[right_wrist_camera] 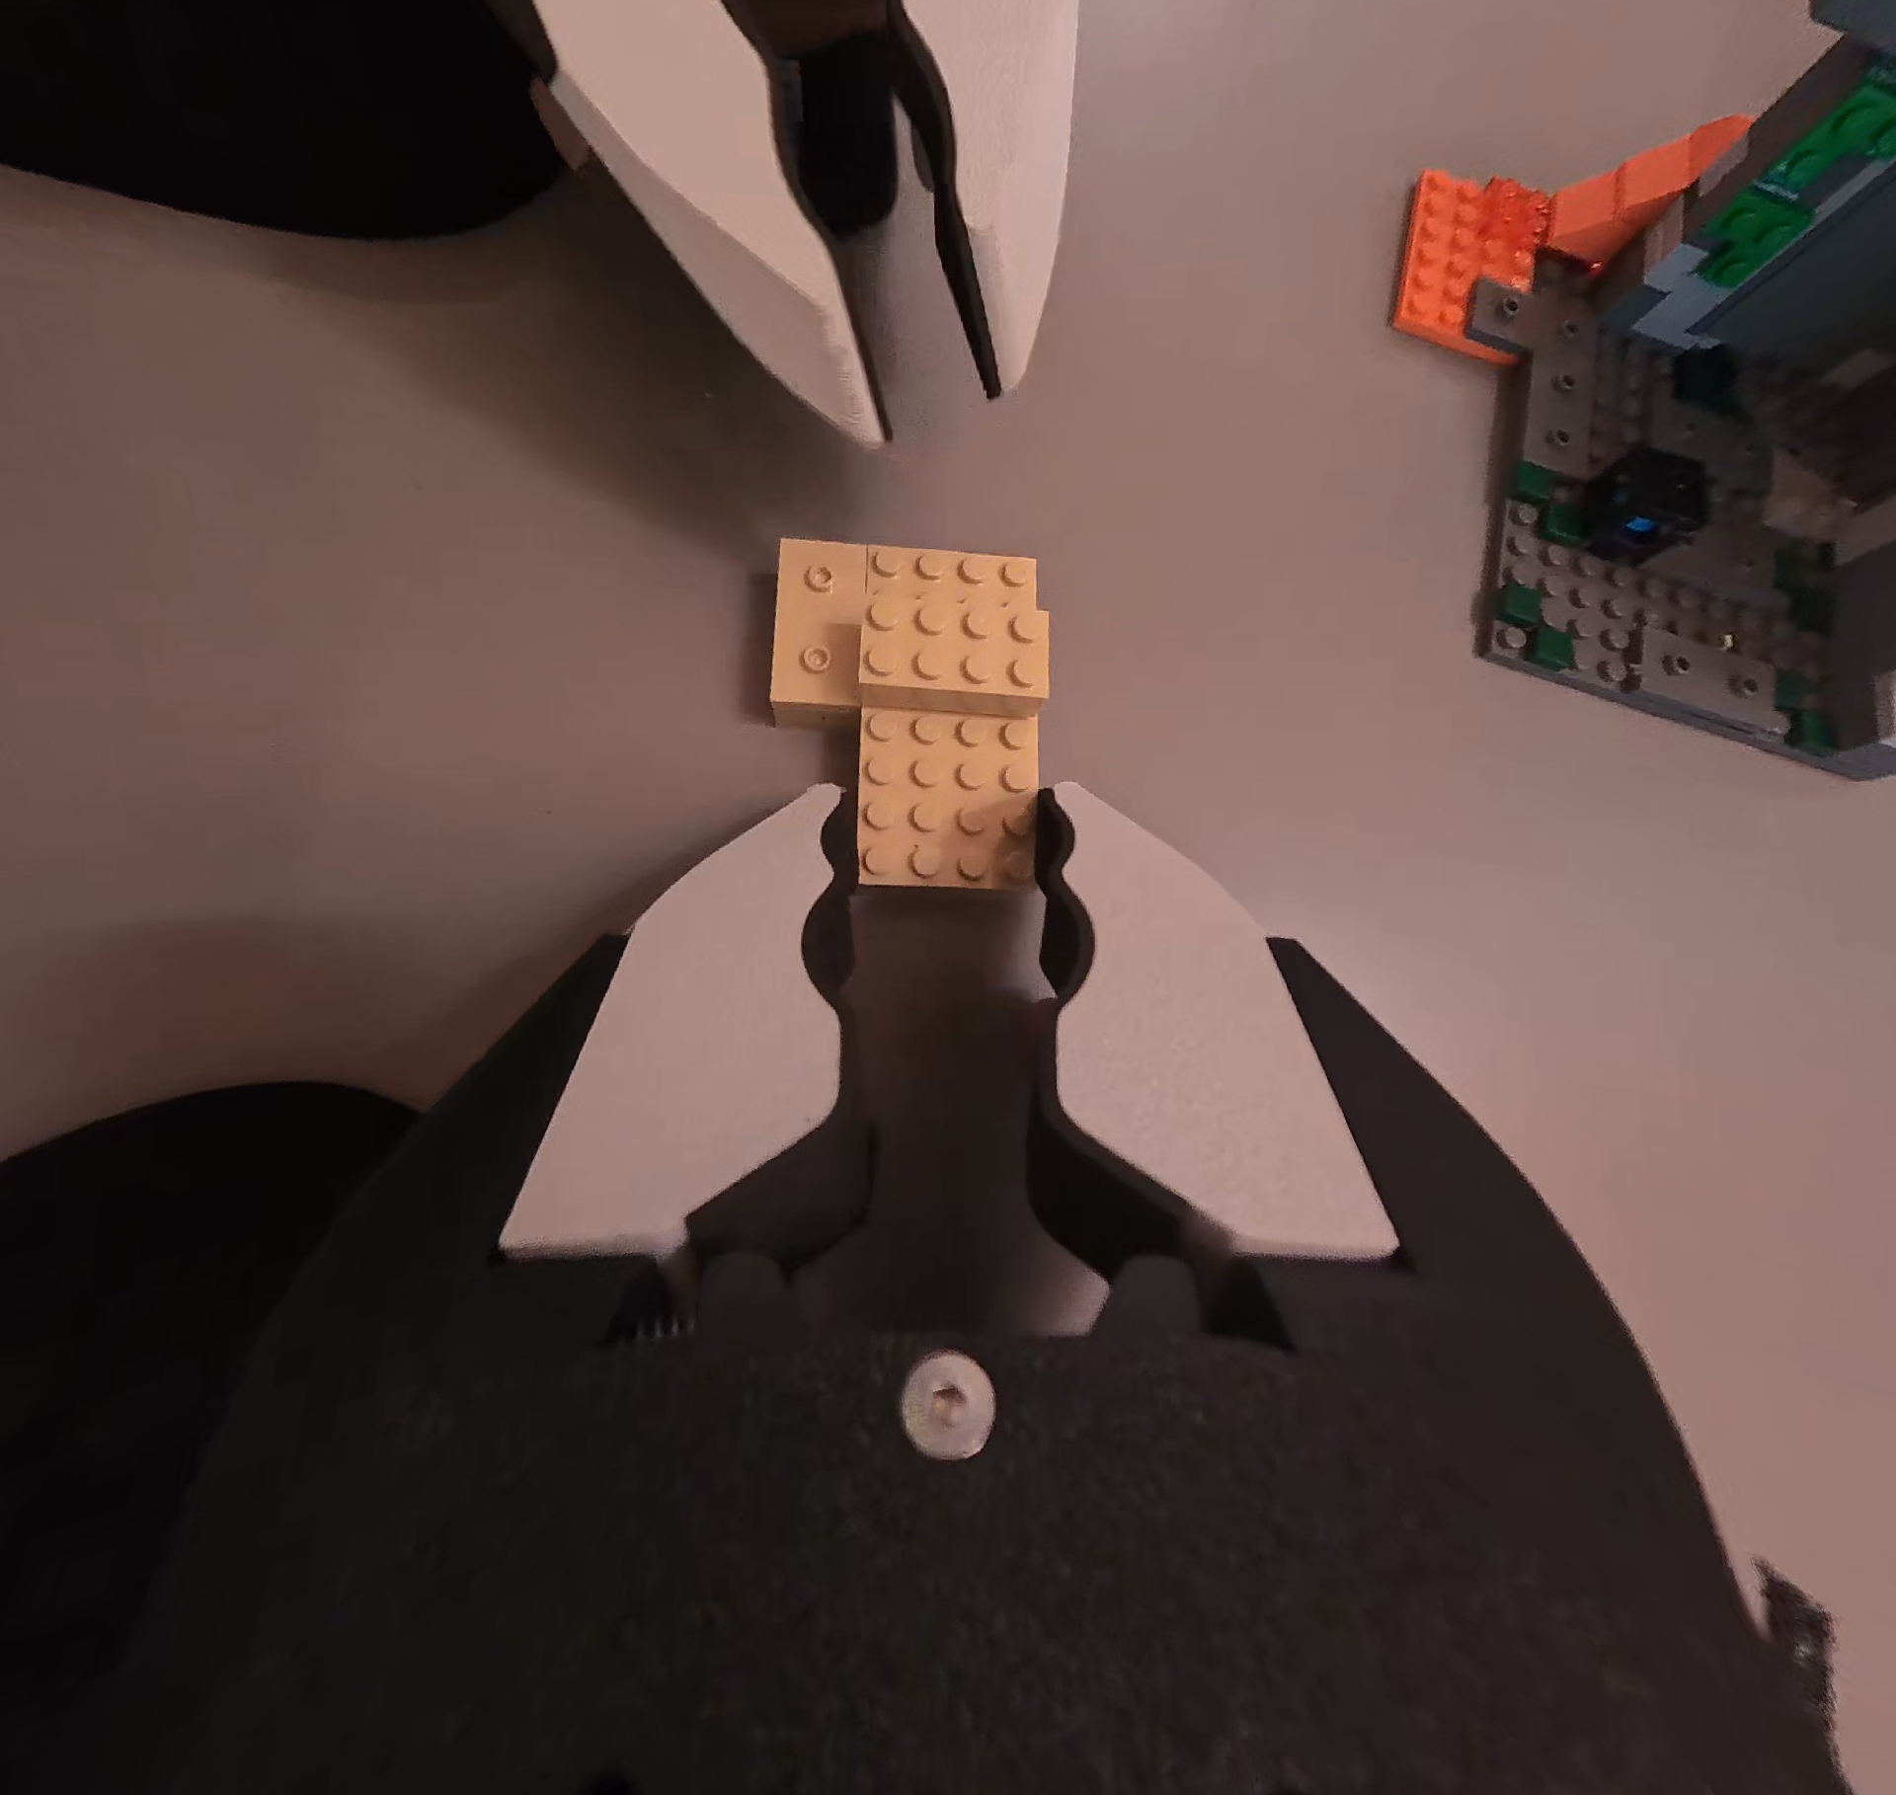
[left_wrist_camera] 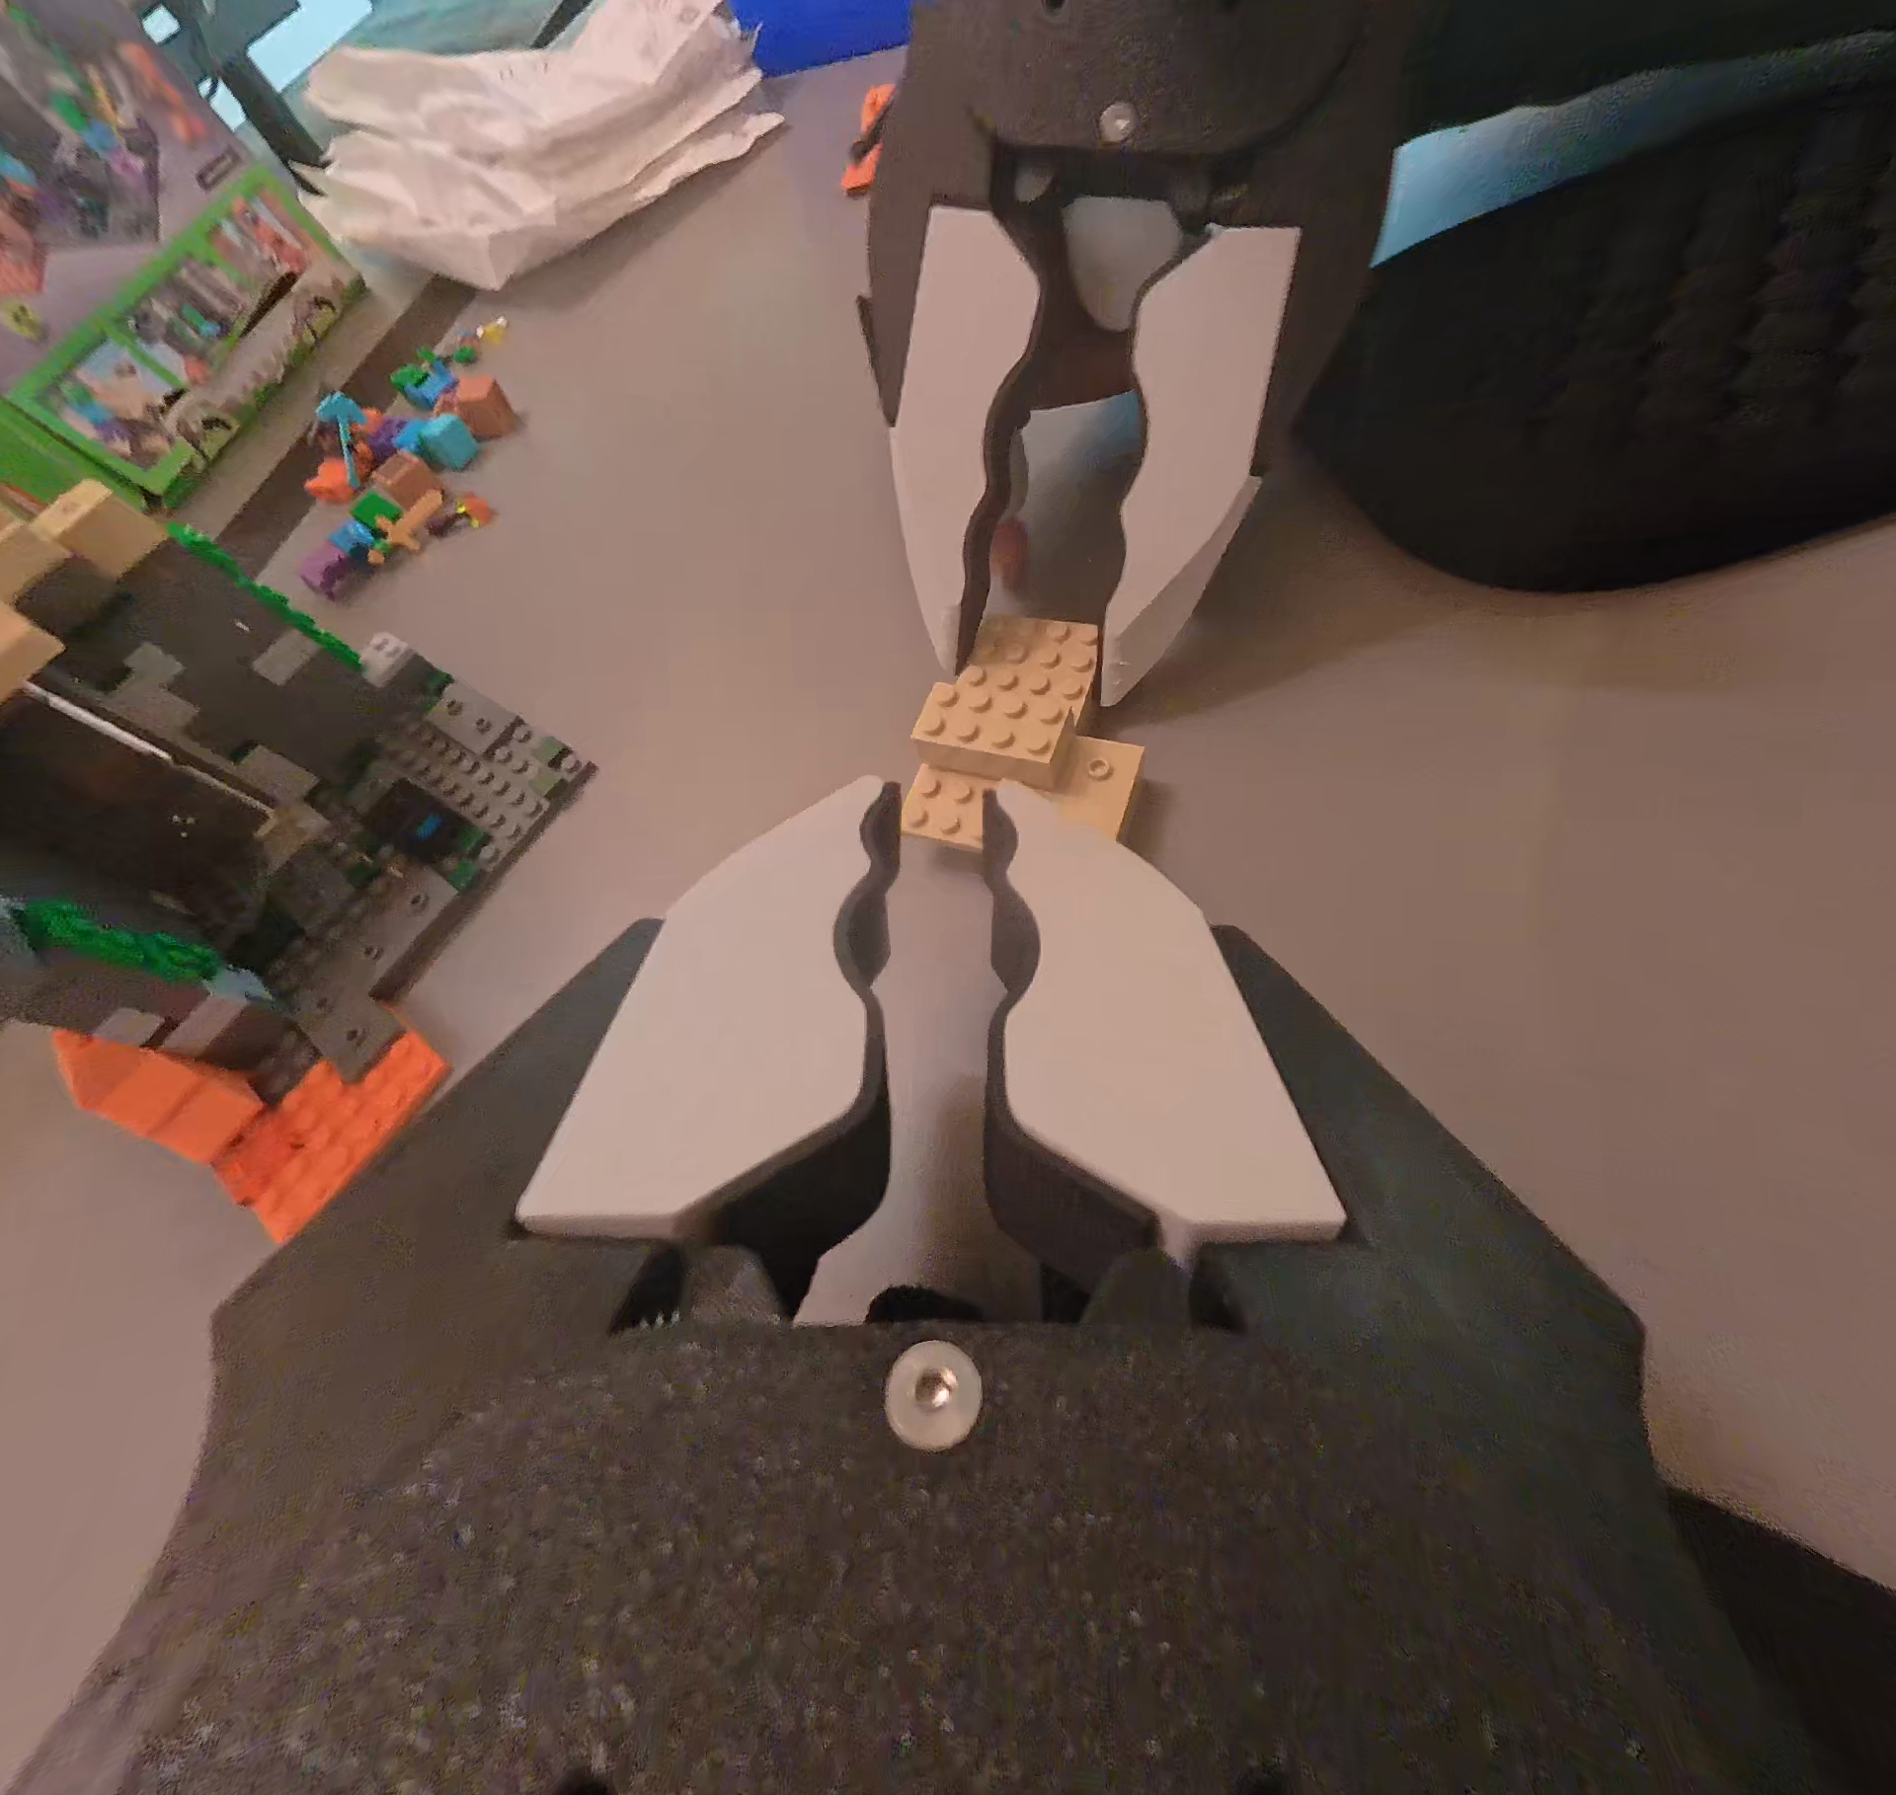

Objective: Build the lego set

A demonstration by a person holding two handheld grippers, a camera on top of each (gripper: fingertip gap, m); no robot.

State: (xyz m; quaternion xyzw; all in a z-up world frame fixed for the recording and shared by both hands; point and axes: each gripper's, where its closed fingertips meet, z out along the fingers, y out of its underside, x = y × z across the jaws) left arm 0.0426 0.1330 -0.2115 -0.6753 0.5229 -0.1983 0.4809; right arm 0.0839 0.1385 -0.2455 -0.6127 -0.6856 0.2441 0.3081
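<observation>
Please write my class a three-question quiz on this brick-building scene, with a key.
1. True or false: the right gripper has its fingers on either side of the tan brick piece.
2. What colour is the corner plate of the big model? A orange, B pink, C white.
3. Fill in: the loose bricks lie beside a box with a ___ border.
Key: 1 true; 2 A; 3 green.
</observation>
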